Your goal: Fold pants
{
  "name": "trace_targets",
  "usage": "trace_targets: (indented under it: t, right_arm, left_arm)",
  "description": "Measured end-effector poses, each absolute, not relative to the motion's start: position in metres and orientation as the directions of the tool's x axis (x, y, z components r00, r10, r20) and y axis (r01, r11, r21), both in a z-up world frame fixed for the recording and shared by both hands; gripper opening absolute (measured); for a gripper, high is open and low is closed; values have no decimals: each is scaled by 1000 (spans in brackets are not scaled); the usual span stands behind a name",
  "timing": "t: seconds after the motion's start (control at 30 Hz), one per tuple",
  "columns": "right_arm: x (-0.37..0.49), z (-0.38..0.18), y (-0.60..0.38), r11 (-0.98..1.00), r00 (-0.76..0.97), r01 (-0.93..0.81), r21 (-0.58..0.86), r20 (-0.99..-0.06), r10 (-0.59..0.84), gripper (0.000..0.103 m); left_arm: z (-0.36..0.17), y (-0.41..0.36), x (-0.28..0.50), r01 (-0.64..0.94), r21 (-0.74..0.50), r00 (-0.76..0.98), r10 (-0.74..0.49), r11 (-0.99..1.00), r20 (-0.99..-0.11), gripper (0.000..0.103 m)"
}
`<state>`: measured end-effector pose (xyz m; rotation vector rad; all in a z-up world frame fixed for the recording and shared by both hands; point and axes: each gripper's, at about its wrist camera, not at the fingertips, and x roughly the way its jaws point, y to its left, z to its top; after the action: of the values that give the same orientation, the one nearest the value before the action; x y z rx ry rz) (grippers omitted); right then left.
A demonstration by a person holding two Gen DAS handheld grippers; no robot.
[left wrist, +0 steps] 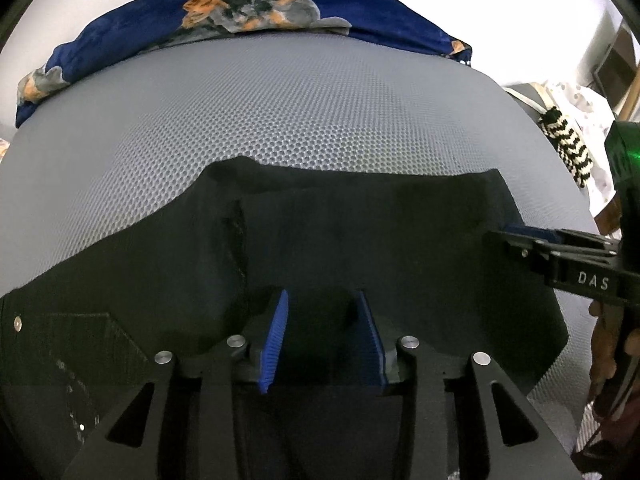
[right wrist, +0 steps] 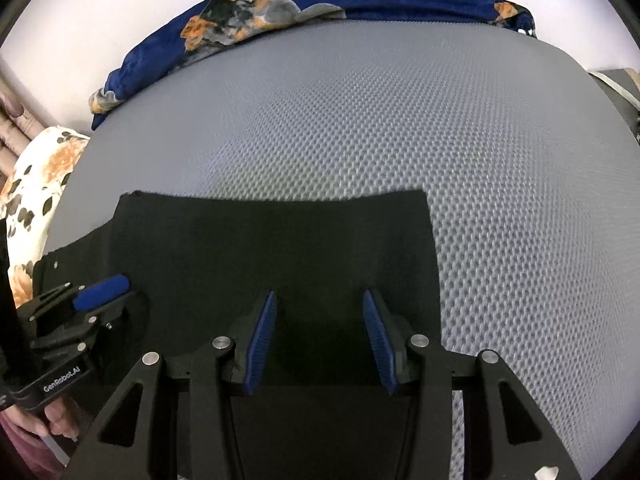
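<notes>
Black pants (left wrist: 320, 232) lie folded flat on a grey mesh mattress (left wrist: 280, 112); a pocket with a rivet shows at the left. My left gripper (left wrist: 322, 300) is open, its blue pads low over the cloth with nothing between them. My right gripper (right wrist: 318, 300) is open too, over the pants (right wrist: 280, 240) near their right edge. The right gripper also shows at the right of the left wrist view (left wrist: 520, 236), and the left gripper shows at the left of the right wrist view (right wrist: 100, 292).
A blue blanket with an orange and grey print (left wrist: 248, 4) lies bunched along the far edge of the mattress (right wrist: 400, 120). A floral pillow (right wrist: 36, 184) is at the left. A black-and-white striped cloth (left wrist: 568, 148) hangs at the right.
</notes>
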<state>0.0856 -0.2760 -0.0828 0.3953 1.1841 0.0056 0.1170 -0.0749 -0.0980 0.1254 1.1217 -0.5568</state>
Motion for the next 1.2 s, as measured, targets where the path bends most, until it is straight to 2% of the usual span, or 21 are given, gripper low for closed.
trace_targets:
  t: [0.33, 0.67, 0.83, 0.93, 1.2]
  right_arm:
    - [68, -80, -247, 929, 368, 181, 324, -898, 241, 44]
    - [66, -77, -202, 933, 348, 85, 350, -888, 302, 44]
    - [66, -77, -179, 928, 337, 42, 370, -879, 336, 46]
    - [66, -76, -167, 922, 338, 19, 386, -871, 357, 56]
    - [72, -73, -122, 910, 309, -81, 407, -858, 411, 57]
  left_arm:
    - [-86, -48, 102, 425, -227, 328, -383, 876, -864, 47]
    - [-69, 19, 72, 323, -296, 381, -409, 899, -829, 50]
    - [-60, 61, 59, 261, -375, 406, -453, 890, -794, 51]
    - [-57, 85, 51, 235, -428, 411, -488, 873, -770, 51]
    - [-66, 153, 24, 77, -592, 450, -558, 802, -698, 51]
